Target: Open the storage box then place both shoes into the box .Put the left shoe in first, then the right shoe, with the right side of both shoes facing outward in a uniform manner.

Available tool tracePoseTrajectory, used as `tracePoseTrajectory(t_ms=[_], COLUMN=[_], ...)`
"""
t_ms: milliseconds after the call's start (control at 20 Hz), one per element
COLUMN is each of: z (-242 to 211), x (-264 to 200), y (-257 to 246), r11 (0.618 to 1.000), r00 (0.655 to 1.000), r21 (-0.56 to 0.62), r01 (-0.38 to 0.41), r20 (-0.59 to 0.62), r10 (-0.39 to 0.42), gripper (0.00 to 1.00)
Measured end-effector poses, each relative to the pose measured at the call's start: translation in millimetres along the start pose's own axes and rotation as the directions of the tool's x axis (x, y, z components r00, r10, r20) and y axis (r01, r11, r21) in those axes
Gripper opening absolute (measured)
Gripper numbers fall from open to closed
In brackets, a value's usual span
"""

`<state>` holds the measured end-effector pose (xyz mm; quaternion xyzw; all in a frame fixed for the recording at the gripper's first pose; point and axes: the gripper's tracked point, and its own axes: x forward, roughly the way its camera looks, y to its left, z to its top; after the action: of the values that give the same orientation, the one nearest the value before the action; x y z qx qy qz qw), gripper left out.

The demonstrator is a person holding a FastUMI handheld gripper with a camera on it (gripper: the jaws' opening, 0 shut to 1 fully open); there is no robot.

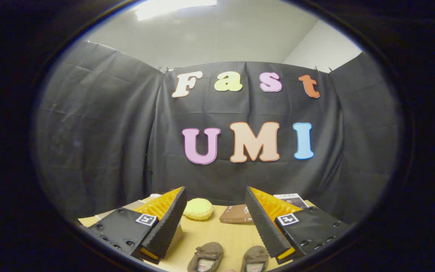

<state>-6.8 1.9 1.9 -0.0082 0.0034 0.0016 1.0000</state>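
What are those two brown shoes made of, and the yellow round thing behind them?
The two shoes look like soft brown suede or felt: matte, fuzzy, no shine. The yellow round thing looks like spongy foam or plush, with a dull, slightly bumpy surface. Both are guesses from the look. The tongs are open, with the shoes between the fingers.

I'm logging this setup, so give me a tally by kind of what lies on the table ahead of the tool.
Brown shoes: 2
Yellow round cushion: 1
Brown flat box: 1
Booklet: 1
Total: 5
The tool is open, with the shoes between and below its fingers.
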Motion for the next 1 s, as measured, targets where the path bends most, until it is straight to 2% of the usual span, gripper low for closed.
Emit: tracePoseTrajectory(t_ms=[550, 850, 1000], z=[-21, -66, -96], x=[4, 8, 10], y=[8, 29, 46], r11=[0.999, 0.985, 0.955], r00=[0.999, 0.981, 0.955], r21=[0.028, 0.123, 0.238], r01=[-0.039, -0.125, -0.175], r20=[-0.036, -0.131, -0.196], r10=[0.04, 0.141, 0.224], gripper=[0.99, 0.99, 0.98])
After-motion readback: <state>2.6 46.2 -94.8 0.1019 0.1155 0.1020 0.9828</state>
